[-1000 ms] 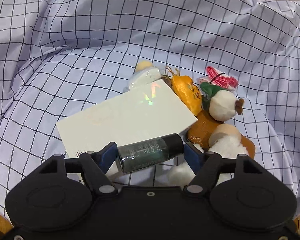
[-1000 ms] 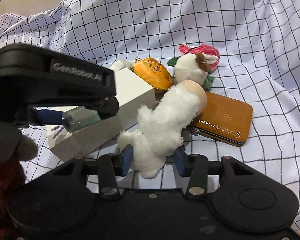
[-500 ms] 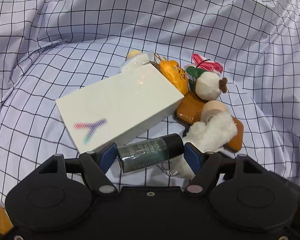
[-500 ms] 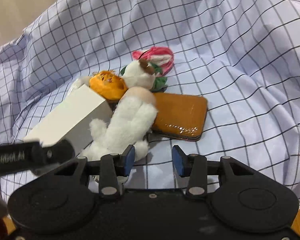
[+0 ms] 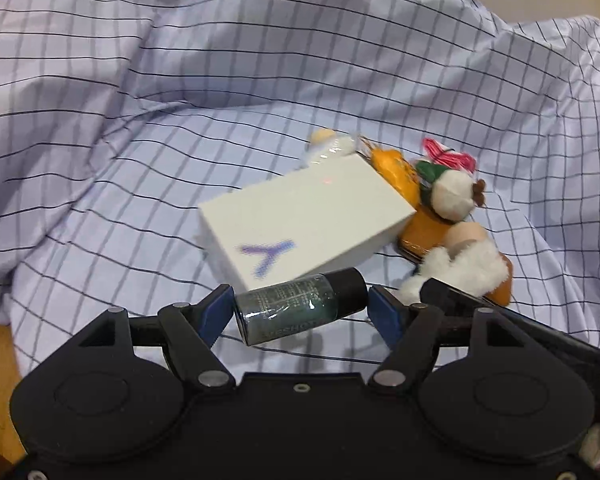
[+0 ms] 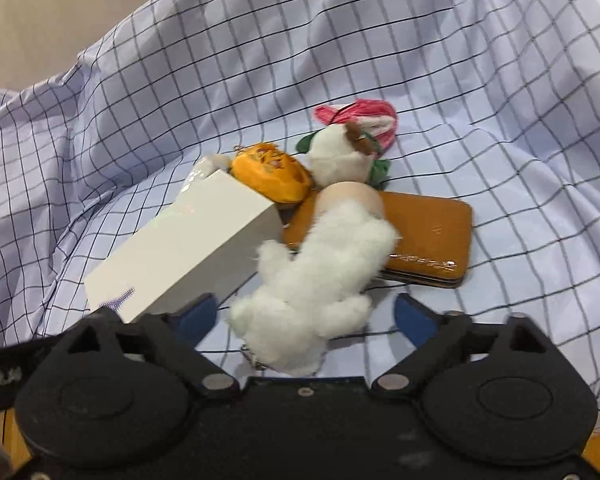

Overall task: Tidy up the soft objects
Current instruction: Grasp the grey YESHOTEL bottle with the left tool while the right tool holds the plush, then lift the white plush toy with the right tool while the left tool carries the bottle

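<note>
- Right gripper (image 6: pixel 302 314) jaws have just been opening; we see them wide now, white plush toy (image 6: pixel 320 276) between the pads, let go.
- Left gripper (image 5: pixel 300 312) clamps a dark bottle (image 5: pixel 300 308) end to end.
- Toy lies on the tan wallet (image 6: pixel 420 236), mid checked cloth (image 6: pixel 460 60).
- Clear packet (image 5: pixel 328 148) behind the white box (image 5: pixel 300 224) is mostly hidden.
</note>
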A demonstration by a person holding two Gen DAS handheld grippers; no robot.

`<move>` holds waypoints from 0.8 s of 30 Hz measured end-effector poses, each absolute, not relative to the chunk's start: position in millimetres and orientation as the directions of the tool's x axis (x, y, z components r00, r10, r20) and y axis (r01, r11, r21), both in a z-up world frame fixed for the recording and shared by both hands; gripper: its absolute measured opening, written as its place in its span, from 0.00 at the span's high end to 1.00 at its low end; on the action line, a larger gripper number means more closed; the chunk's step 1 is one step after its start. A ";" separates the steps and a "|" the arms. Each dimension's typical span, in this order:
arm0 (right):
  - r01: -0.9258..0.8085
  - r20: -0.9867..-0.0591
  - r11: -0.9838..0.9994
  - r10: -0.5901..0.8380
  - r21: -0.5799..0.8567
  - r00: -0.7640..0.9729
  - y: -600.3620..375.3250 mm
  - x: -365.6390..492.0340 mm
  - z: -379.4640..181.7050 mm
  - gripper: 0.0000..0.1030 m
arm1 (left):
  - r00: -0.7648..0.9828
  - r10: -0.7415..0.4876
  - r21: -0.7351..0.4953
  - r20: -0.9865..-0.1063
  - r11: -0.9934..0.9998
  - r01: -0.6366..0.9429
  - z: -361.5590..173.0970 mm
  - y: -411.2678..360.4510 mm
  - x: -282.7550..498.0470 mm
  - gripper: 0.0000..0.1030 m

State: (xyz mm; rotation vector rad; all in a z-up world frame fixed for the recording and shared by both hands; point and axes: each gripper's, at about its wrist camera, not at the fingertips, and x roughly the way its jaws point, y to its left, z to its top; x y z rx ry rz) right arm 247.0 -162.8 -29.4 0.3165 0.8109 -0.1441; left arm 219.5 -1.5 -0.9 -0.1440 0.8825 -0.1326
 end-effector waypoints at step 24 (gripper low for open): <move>0.232 -0.695 0.955 -0.038 0.187 0.718 -169.1 231.6 -14.0 0.87 | 0.606 -0.209 -0.225 -0.768 0.973 0.051 -11.6 10.2 182.4 0.34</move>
